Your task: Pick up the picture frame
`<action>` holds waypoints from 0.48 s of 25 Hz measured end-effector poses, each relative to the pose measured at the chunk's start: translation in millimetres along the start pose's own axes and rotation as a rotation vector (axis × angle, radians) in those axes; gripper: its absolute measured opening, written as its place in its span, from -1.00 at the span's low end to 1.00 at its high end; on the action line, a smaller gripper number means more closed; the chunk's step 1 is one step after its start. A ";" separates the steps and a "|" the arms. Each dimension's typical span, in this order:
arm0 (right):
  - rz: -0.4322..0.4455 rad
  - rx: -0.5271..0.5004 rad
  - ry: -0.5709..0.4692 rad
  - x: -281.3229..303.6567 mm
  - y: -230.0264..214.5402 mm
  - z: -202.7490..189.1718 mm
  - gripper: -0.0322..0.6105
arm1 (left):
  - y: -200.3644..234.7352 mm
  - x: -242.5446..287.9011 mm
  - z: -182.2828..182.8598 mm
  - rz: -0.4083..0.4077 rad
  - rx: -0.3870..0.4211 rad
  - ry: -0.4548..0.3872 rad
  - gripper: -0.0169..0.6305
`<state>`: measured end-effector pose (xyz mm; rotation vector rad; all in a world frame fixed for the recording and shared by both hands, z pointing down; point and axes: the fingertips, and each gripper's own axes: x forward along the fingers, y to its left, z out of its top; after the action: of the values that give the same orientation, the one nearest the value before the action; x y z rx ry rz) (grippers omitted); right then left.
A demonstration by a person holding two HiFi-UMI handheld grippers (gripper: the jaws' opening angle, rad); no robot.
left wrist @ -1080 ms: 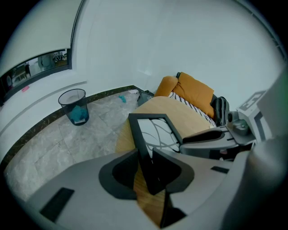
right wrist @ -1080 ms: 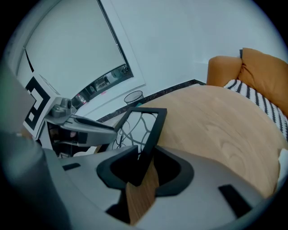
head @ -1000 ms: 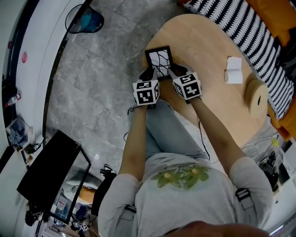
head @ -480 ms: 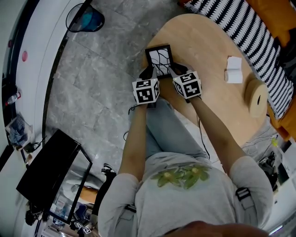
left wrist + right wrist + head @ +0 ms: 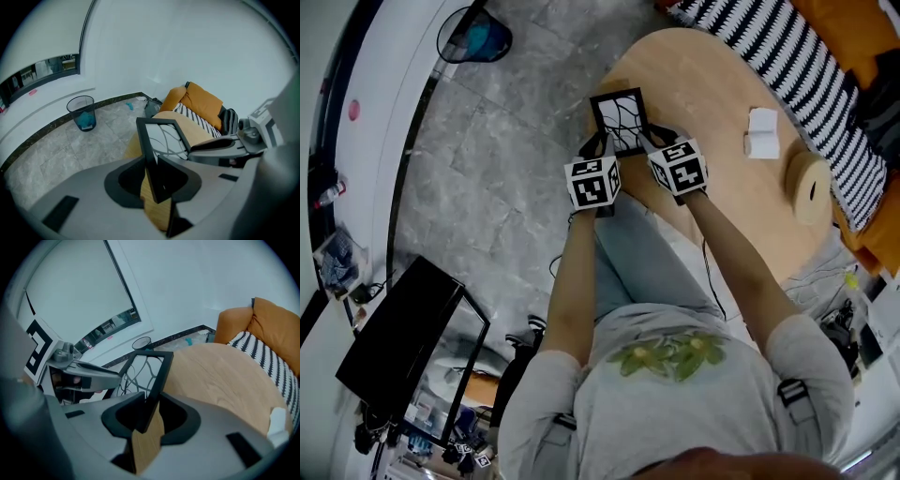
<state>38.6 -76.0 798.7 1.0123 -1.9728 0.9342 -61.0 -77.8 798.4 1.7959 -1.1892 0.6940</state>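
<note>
The picture frame (image 5: pixel 619 120) is black with a white picture of dark curved lines. It hangs a little above the near left end of the oval wooden table (image 5: pixel 722 94). My left gripper (image 5: pixel 600 145) is shut on the frame's left edge, and in the left gripper view that black edge (image 5: pixel 149 140) stands pinched between the jaws of the left gripper (image 5: pixel 151 180). My right gripper (image 5: pixel 654 141) is shut on the frame's right edge. In the right gripper view the frame (image 5: pixel 154 369) is clamped the same way by the right gripper (image 5: pixel 149 416).
A white folded block (image 5: pixel 761 145) and a round wooden piece (image 5: pixel 809 187) lie on the table's right part. A striped cushion (image 5: pixel 806 66) and orange sofa border its far side. A waste bin (image 5: pixel 473 39) stands on the grey tiled floor, and a black panel (image 5: pixel 403 347) leans at lower left.
Both grippers have closed on the frame's side edges and risen together, taking the frame up off the tabletop. The frame stays level between them.
</note>
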 end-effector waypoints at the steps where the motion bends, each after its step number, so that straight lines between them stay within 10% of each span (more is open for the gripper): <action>1: 0.000 0.000 0.001 -4.0 1.6 2.2 -0.58 | -1.4 -3.9 2.0 -0.001 -0.002 0.000 -0.66; 12: -0.001 -0.008 -0.002 -56.0 16.8 28.6 -0.58 | -24.5 -53.1 28.6 -0.002 -0.009 0.003 -0.66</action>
<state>40.8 -73.7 733.7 1.0108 -1.9758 0.9244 -59.6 -74.6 733.5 1.7883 -1.1866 0.6887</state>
